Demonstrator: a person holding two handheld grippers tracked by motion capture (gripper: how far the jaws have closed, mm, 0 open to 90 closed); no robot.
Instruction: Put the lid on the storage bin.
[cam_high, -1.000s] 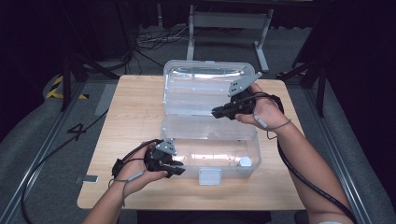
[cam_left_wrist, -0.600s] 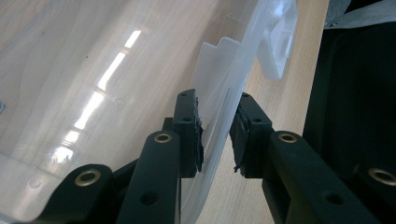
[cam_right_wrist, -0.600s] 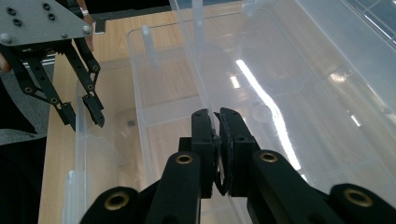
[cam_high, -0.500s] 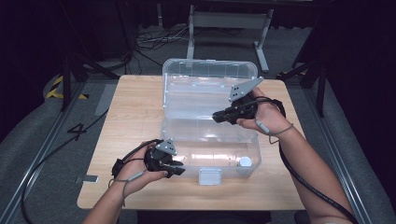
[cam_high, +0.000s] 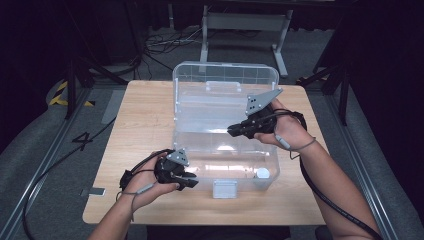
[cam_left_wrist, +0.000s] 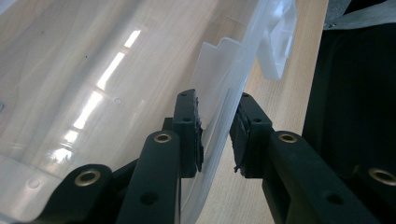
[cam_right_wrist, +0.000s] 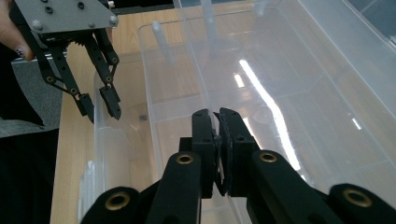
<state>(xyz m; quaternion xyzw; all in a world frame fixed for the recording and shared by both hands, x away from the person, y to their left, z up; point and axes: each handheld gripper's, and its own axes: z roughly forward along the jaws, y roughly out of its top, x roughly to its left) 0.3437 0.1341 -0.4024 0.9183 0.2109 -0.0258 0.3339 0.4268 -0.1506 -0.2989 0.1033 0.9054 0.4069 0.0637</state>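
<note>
- The clear plastic bin (cam_high: 225, 145) is sitting in the middle of the wooden table (cam_high: 145, 115), its lid (cam_high: 225, 82) standing up open along the bin's far edge.
- The left gripper (cam_high: 187, 181) is straddling the bin's near-left wall, one jaw inside and one outside. The jaws are standing a little apart around the wall and I can't tell if the pads are really pressing on it.
- The right gripper (cam_high: 234, 131) is pinching the lid's edge, jaws closed tight on the thin plastic, over the bin's right half.
- Guessing the bin is going to be light, a bit flexy and slick, so thin walls could be slipping out of the pads or bowing. The rims look like the best places to be grabbing, since they're stiffer than the flat panels.
- A small white cap (cam_high: 262, 173) is lying in the bin's near-right corner, and the latch (cam_high: 224, 189) is hanging off the bin's front.
- Plenty of bare table left and right of the bin; less in front, where the table's edge is coming up quick.
</note>
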